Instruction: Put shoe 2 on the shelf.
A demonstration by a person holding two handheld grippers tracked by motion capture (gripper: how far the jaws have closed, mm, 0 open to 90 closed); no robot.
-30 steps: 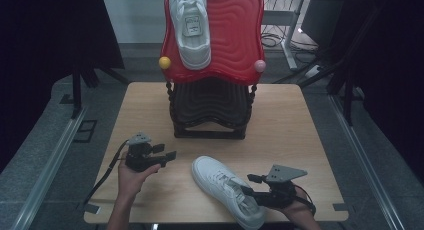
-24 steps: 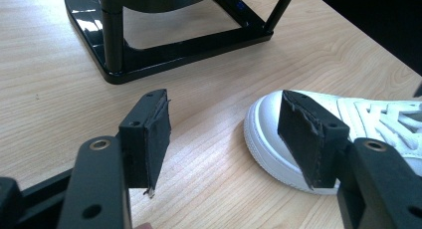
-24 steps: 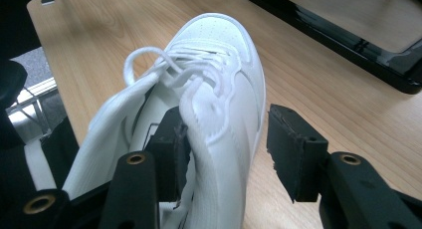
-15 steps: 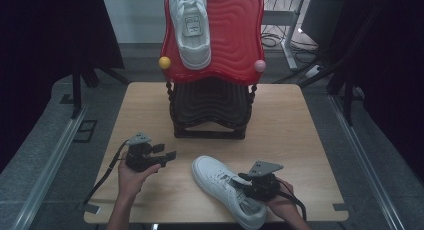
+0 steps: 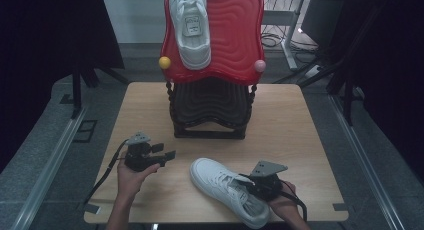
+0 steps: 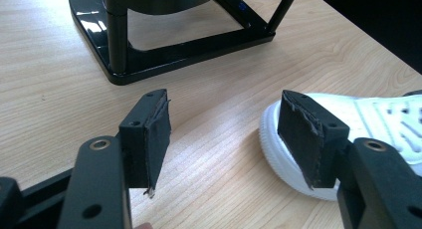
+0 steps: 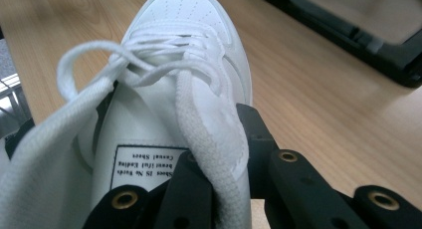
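Shoe [image 5: 227, 190] lies low in the frame, right of centre, on the table [image 5: 300, 140]. At lower left, the left gripper [image 5: 167, 154] hovers, jaws apart, empty. The right gripper [image 5: 245, 180] has moved in from the lower right and now pinches the shoe's collar wall, likely for a lift toward the rack [image 5: 210, 105].

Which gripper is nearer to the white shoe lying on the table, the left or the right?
Right. The right gripper has its jaws closed on the side wall of the white shoe. The left gripper stands open beside the toe, apart from it.
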